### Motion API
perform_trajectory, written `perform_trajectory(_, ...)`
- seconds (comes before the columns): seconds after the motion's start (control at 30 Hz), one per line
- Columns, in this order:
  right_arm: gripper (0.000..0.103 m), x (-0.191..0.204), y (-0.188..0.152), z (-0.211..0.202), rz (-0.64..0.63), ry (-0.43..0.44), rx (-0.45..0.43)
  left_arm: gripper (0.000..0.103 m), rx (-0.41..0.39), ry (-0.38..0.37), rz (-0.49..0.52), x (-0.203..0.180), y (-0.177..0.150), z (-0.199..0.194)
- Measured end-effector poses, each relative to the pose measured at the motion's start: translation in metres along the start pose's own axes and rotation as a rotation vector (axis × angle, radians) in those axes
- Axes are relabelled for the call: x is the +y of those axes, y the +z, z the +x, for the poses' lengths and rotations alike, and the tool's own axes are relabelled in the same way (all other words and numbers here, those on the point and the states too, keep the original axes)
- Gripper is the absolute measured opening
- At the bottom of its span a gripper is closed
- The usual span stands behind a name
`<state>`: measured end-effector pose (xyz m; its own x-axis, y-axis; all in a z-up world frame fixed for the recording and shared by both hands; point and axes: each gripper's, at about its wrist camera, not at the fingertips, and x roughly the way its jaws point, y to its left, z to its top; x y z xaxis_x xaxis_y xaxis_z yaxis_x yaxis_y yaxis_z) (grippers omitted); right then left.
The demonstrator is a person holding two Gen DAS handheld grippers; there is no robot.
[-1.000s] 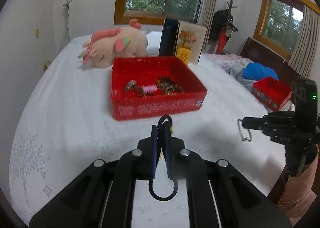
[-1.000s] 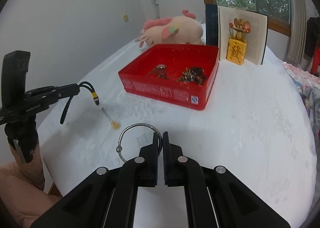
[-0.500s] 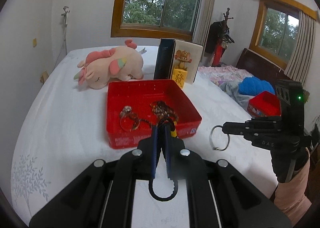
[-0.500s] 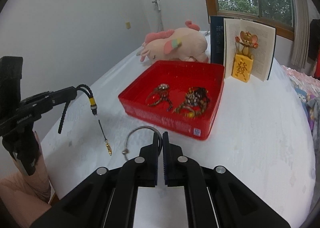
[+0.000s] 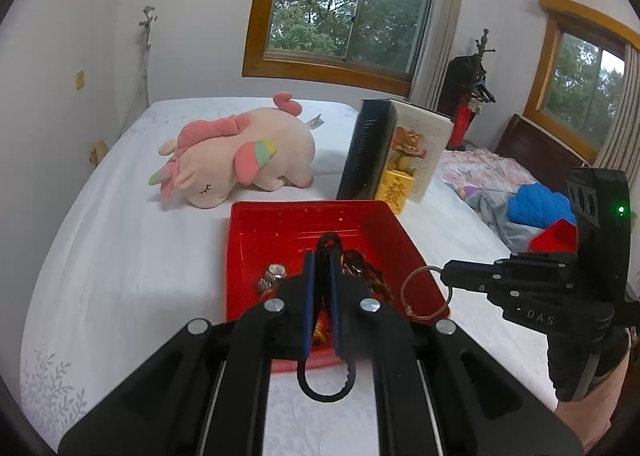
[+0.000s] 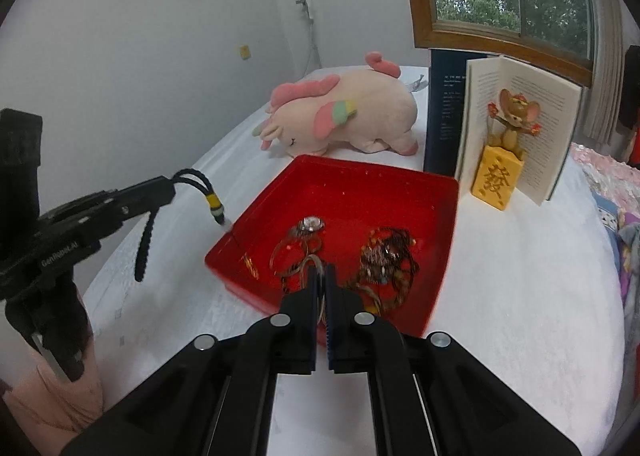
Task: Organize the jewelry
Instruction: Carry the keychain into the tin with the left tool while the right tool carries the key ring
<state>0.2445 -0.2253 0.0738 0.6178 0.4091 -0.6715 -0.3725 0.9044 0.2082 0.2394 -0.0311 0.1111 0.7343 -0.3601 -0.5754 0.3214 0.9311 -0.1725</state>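
A red tray [image 5: 240, 240] [image 6: 444, 215] lies on the white bed with a watch [image 6: 310, 223], bangles and a brown bead tangle [image 6: 386, 256] inside. My left gripper [image 5: 320, 256] [image 6: 172, 185] is shut on a black cord necklace [image 5: 326, 242] [image 6: 198, 177]. The cord's yellow bead [image 6: 215, 205] and thin gold pendant [image 6: 251, 266] hang at the tray's near left corner. My right gripper [image 6: 321, 276] [image 5: 446, 274] is shut on a silver bangle [image 5: 403, 290] over the tray's near right edge. In the right wrist view the fingers hide most of the bangle.
A pink plush unicorn [image 5: 240, 159] lies beyond the tray. An open book [image 6: 520, 123] stands to its right, with a mouse figurine on a yellow block [image 6: 498, 175] in front. A second red box [image 5: 554, 238] and blue cloth [image 5: 536, 207] are at far right.
Both grippers have moved forward and a little up, from short of the tray to over its near edge. They carried the cord necklace and the bangle along, still shut.
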Motion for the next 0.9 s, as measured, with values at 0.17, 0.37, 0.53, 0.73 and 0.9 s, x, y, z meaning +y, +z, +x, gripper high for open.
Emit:
perform_trajectory(0.17,0.003,-0.008,0.011,0.034,0.015,-0.002,0.04,0.006,0.038,0.005,-0.02,0.012,0.005,0.034)
perform_trajectory(0.37,0.003,-0.019,0.019,0.068,0.036,-0.018,0.081,0.006,0.068,0.007,-0.03,0.019,0.007,0.066)
perform_trajectory(0.53,0.003,-0.023,0.02,0.087,0.039,-0.02,0.11,0.006,0.086,0.013,-0.041,0.025,0.008,0.08)
perform_trajectory(0.73,0.003,-0.026,0.018,0.096,0.048,-0.016,0.135,0.006,0.111,0.027,-0.048,0.029,0.006,0.092)
perform_trajectory(0.9,0.003,-0.027,0.016,0.1,0.052,-0.023,0.148,0.006,0.134,0.035,-0.045,0.028,0.003,0.099)
